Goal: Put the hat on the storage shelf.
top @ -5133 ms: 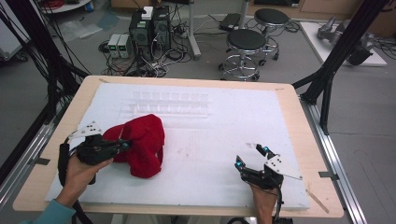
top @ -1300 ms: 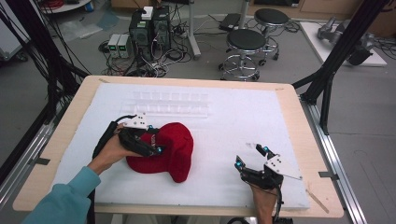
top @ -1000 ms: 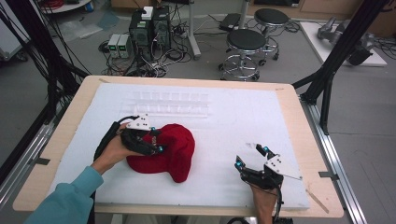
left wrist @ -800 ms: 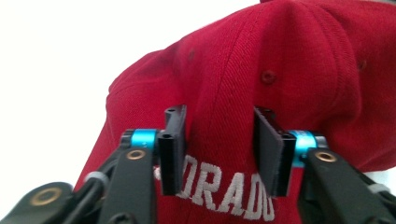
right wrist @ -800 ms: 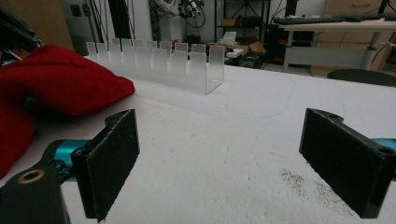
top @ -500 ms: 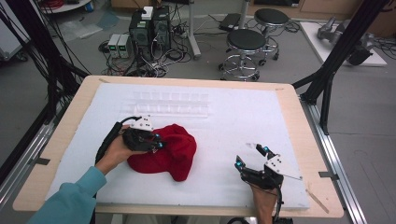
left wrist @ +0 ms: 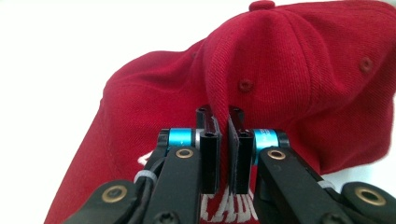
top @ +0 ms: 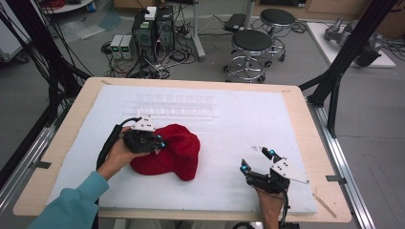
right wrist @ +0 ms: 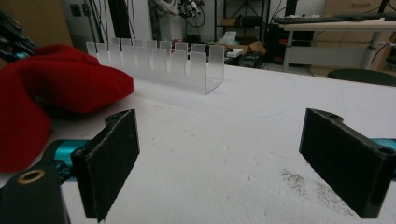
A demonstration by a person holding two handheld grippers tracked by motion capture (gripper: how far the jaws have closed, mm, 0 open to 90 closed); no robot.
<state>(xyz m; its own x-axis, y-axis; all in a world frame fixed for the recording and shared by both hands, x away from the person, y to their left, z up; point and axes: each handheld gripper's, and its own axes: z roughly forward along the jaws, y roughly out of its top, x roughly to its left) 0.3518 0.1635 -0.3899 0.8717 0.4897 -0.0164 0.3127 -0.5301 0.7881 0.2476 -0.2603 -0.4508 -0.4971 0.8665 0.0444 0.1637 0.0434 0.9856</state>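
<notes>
Red cap (top: 174, 152) fabric fold clamped in left tool (left wrist: 223, 135), jaws just closed; right tool (top: 258, 160) apart; clear rack (top: 174, 106) behind.

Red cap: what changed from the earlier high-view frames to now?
The left gripper went from the cap's left edge onto its top and has just been closing; it is now shut on a fold of the red cap. The cap shifted right across the white mat and changed shape. The right gripper stayed open in place; the clear rack did not move.
</notes>
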